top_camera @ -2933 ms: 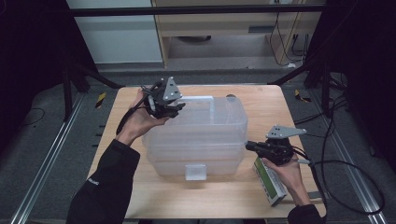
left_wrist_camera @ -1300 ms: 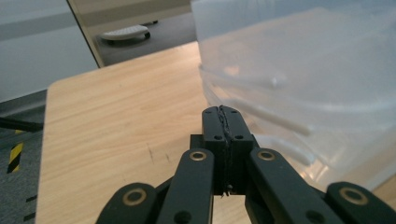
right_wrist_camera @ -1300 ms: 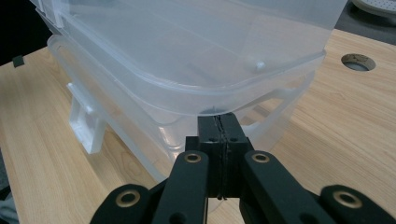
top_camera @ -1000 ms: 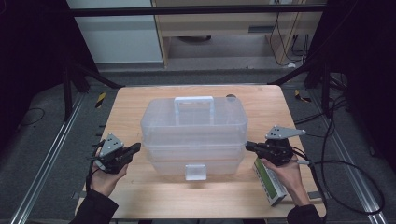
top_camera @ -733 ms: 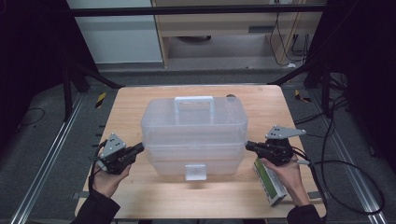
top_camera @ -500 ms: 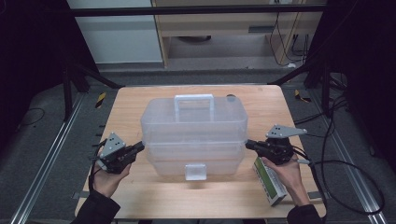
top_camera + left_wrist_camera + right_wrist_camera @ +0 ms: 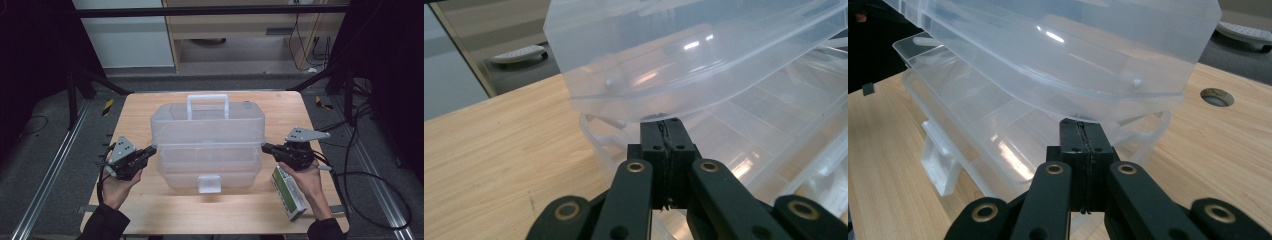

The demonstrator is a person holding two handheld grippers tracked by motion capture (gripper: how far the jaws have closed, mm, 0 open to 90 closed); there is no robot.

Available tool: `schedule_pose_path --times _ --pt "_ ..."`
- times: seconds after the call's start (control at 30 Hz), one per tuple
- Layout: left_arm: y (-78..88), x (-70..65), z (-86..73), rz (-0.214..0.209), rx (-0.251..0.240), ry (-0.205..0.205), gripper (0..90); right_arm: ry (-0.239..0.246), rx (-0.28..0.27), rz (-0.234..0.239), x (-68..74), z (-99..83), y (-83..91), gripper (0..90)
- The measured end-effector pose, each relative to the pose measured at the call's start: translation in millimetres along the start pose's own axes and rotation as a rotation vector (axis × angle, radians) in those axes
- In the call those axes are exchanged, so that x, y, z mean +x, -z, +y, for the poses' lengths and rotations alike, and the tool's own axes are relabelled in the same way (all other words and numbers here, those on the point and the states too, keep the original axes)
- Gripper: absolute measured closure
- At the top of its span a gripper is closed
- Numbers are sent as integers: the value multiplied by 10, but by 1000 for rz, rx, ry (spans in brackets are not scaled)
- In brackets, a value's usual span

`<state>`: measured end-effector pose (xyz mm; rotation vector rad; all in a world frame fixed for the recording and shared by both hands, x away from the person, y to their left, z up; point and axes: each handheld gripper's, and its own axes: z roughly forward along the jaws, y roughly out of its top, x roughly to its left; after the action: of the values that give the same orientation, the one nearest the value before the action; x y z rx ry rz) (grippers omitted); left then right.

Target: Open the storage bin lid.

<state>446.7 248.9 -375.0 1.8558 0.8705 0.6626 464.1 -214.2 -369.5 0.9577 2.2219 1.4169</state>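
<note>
two tools flank a clear plastic organiser box (image 7: pixel 207 142) on a wooden bench (image 7: pixel 150 107), each held in a person's hand at the near edge. the left tool (image 7: pixel 149 151) has its black jaws pressed together with nothing between them, the tip just under the overhanging end of the box's upper section at the left side. the right tool (image 7: pixel 266 148) mirrors it at the right end, jaws likewise pressed together and empty, the tip against or just below the same overhang. just beside the right hand (image 7: pixel 305 177), a green and white carton (image 7: pixel 289 193) lies flat on the bench. the box stands in the middle of the bench with its front latch (image 7: pixel 209 183) facing the person; both tool views show the upper section lifted and tilted away from the divided trays beneath, so the opening looks well under way rather than finished. what seems left, judging by the pose, is to raise the top further from both ends together until the trays stand fully exposed. farther back, the white carry handle (image 7: pixel 208 105) stands upright on the lid, and beyond the bench a pale cabinet (image 7: pixel 127 35) stands against the far wall.
</note>
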Motion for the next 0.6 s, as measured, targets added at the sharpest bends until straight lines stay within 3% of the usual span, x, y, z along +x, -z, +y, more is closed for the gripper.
schedule_pose_path --times 0.33,0.6 --pt "-68 25 133 7 -7 -1 895 7 -14 -2 -9 112 -11 900" --pt "-94 29 151 14 -13 2 895 5 -33 5 -43 132 -19 900"
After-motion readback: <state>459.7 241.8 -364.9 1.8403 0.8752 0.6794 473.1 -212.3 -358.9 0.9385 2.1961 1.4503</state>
